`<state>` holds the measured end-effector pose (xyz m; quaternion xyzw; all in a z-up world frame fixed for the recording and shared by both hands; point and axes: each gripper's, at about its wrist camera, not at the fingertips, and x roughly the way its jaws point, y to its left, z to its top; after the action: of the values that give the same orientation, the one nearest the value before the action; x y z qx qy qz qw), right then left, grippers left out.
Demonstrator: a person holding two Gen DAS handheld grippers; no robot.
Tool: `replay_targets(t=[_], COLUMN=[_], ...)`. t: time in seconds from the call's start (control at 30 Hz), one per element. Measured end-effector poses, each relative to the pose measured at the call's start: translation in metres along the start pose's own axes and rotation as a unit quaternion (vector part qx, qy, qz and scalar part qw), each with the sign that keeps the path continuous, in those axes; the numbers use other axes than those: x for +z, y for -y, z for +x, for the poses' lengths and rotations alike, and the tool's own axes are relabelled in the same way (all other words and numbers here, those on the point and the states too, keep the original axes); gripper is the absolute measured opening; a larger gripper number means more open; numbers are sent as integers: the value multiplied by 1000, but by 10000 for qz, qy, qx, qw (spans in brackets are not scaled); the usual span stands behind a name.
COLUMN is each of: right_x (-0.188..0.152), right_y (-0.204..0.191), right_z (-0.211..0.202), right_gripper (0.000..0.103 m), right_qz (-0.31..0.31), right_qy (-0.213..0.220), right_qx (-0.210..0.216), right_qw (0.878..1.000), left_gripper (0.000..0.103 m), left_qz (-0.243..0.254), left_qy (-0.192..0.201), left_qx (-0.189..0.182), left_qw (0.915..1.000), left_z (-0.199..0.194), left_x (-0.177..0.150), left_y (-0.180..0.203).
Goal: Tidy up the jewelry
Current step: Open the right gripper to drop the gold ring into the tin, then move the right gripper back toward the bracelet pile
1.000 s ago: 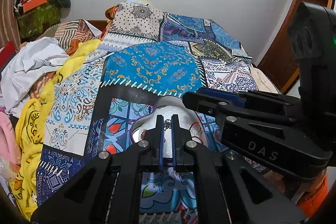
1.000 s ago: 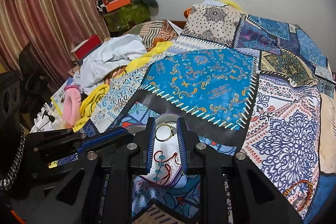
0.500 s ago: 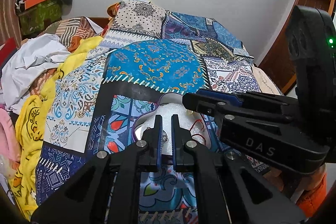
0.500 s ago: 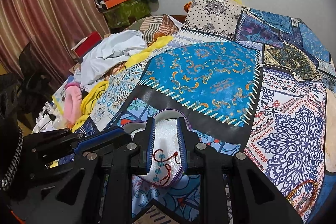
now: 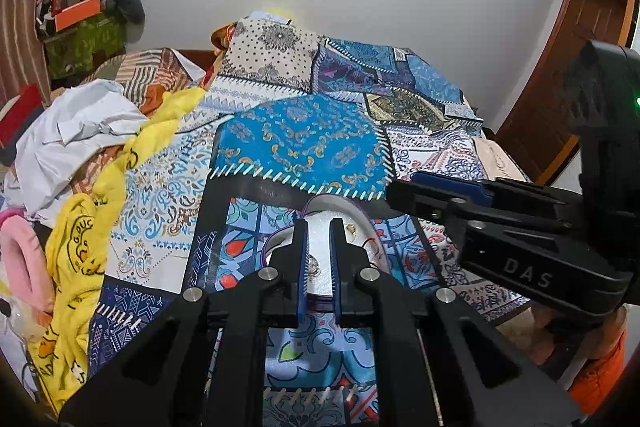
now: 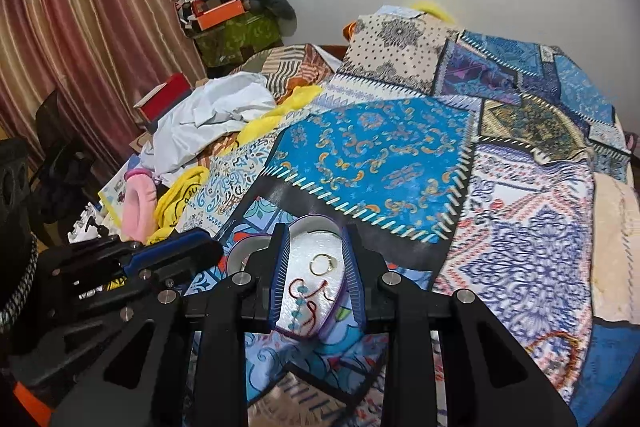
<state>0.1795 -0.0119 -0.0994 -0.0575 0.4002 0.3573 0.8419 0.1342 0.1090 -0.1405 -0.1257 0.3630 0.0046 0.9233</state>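
A patchwork bedspread (image 6: pixel 372 151) in blue, white and black panels covers the bed and fills most of both wrist views; crumpled white and yellow clothing (image 6: pixel 216 115) lies along its left edge. On the near part of the spread sits a heart-shaped jewelry tray (image 6: pixel 316 227) with a purple rim and a glittery white lining.

The right gripper (image 6: pixel 314 279) hangs over the tray's right half. Its jaws have just been opening and stand apart; nothing is caught between them, and the pads press on no object. The left gripper (image 5: pixel 319 263) hangs over the tray's left half (image 5: pixel 280 247). Its jaws have likewise just been opening, though the gap is narrow, and they are empty.

Inside the tray, a red cord necklace with turquoise beads (image 6: pixel 306 301) lies coiled on the lining near the heart's point. Above it rests a thin gold ring (image 6: pixel 320 264), seen between the right jaws but free of them. On the left side a small dark ornate piece (image 5: pixel 313 269), probably an earring or pendant, lies on the lining between the left jaws.

By this evidence, at least three pieces are placed. No loose jewelry is visible on the spread; whether more remains out of view cannot be told.
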Motion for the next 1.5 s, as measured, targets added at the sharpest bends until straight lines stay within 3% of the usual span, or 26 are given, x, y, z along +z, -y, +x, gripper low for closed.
replay_targets(t=[0.17, 0.4, 0.9, 1.5], right_x=[-4, -17, -61, -97], right_y=[9, 36, 120, 145], right_z=[-24, -61, -125, -114], right_gripper=[24, 25, 25, 25], right_qz=[-18, 181, 910, 1178], right_qy=[171, 379, 548, 149], right_qx=[-278, -631, -1518, -1412], right_qw=[9995, 9971, 9827, 9828], left_gripper=[21, 27, 28, 28], left_qz=[130, 401, 1046, 1302], left_qy=[129, 190, -124, -1095], left_qx=[-21, -117, -585, -880], left_qw=[9998, 9989, 9927, 9815], left_z=[-11, -20, 8, 80], left_x=[5, 8, 4, -27], left_y=[16, 48, 130, 160])
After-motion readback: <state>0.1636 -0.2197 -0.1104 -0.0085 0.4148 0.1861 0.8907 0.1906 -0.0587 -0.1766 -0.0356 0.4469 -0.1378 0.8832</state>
